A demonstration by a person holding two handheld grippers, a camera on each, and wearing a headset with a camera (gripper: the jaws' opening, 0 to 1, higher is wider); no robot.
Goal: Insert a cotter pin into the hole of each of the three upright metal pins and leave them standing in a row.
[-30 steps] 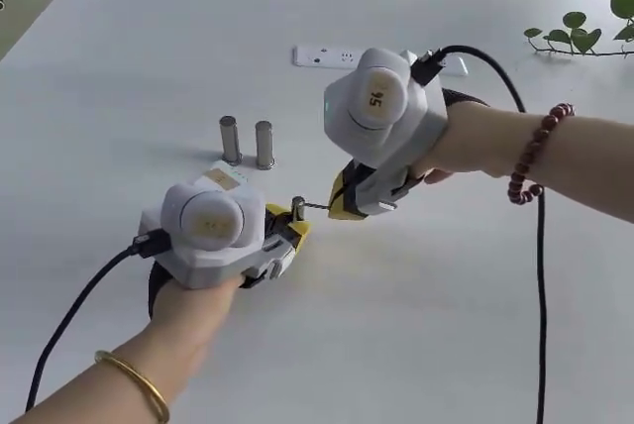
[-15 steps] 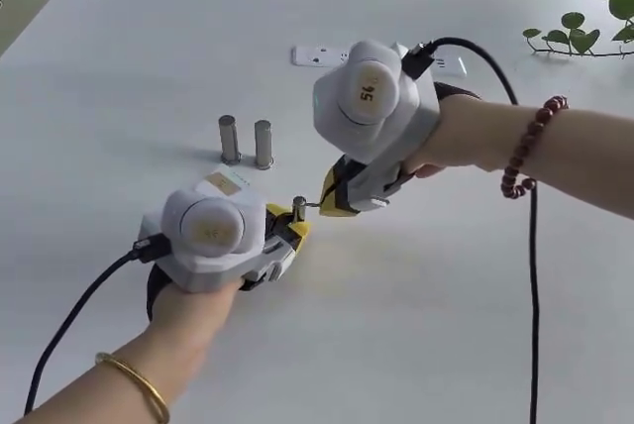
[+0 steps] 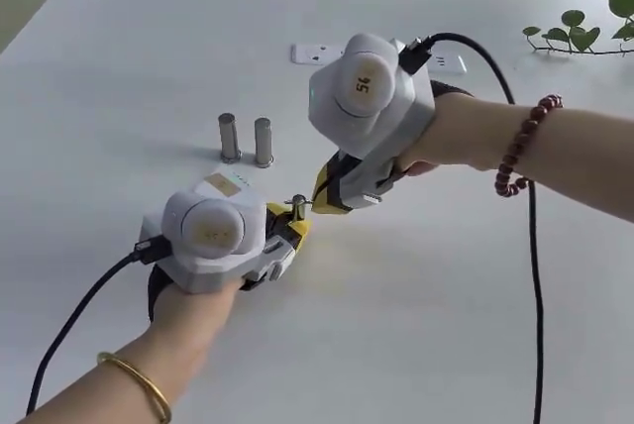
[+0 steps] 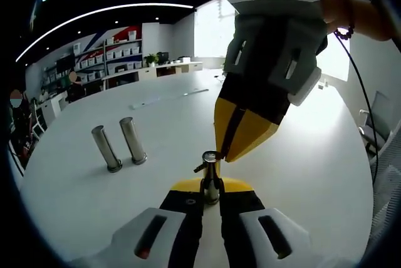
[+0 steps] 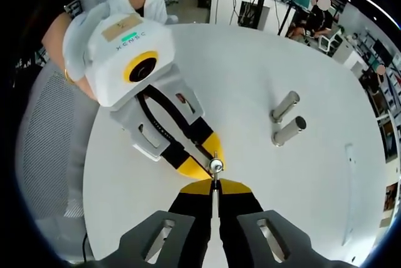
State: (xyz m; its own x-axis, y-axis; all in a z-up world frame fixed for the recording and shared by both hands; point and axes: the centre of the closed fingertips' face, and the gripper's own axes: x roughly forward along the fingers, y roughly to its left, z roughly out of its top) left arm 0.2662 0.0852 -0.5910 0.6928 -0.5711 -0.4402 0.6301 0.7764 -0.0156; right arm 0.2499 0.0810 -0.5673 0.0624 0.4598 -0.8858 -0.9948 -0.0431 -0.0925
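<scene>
- Here, far left: two free metal pins [image 3: 229,137], upright, side by side and just apart, on the white worktop [image 3: 129,38].
- Left gripper [image 3: 293,229]: low over the worktop, jaws closed on the shank of the third metal pin [image 4: 210,177], which stands upright.
- Cotter pin [image 4: 199,168]: thin wire, level at the third metal pin's top end. A short end sticks out on the side away from the right gripper.
- Right gripper [image 3: 319,202]: tilted down toward the left gripper, jaws pinched on the cotter pin, tips just beside the pin's head.
- Power strip [image 3: 322,54]: flat, behind both grippers.
- Plant [image 3: 580,33]: far right edge.
</scene>
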